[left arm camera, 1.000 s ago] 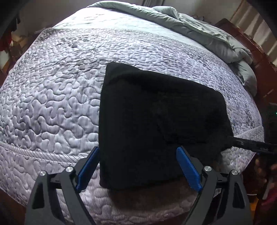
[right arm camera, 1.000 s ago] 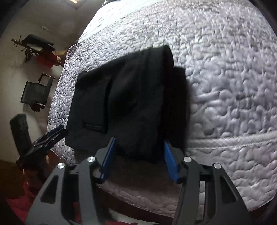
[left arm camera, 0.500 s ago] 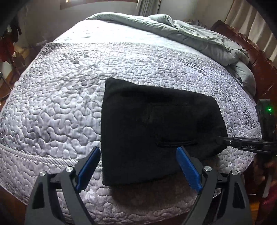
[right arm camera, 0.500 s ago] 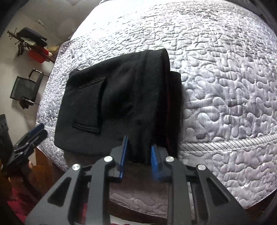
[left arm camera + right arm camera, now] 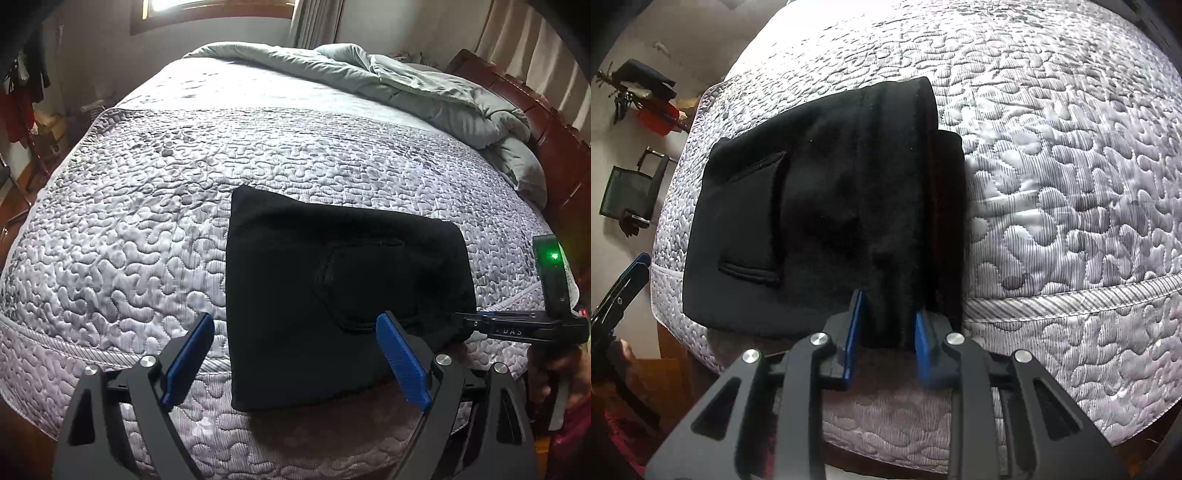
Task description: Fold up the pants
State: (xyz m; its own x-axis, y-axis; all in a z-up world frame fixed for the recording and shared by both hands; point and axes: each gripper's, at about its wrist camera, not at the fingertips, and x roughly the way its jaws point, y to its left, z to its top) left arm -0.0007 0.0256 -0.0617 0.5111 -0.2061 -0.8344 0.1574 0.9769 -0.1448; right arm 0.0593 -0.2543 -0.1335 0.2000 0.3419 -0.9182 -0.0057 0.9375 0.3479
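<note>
Black pants [image 5: 332, 280] lie folded into a rough rectangle near the front edge of the quilted bed [image 5: 147, 221], back pocket facing up. My left gripper [image 5: 293, 321] hovers open over the pants' near edge, its blue pads wide apart and touching nothing. In the right wrist view the pants [image 5: 831, 206] show stacked layers at their right side. My right gripper [image 5: 888, 304] has its pads pressed on the near right edge of the pants, and its jaws are opening slightly with the cloth still between them. From the left wrist view that right gripper [image 5: 517, 325] reaches in from the right.
The grey quilt [image 5: 1071, 184] covers the bed. A bunched pale green duvet [image 5: 424, 92] lies at the far end by the wooden headboard [image 5: 535, 122]. A dark chair [image 5: 628, 188] stands by the wall. My left gripper [image 5: 628, 280] shows at the left edge.
The right gripper's jaws narrowed from wide apart onto the pants' near edge. The raised, blurred fold settled flat on the bed. The left gripper lifted a little and stayed open.
</note>
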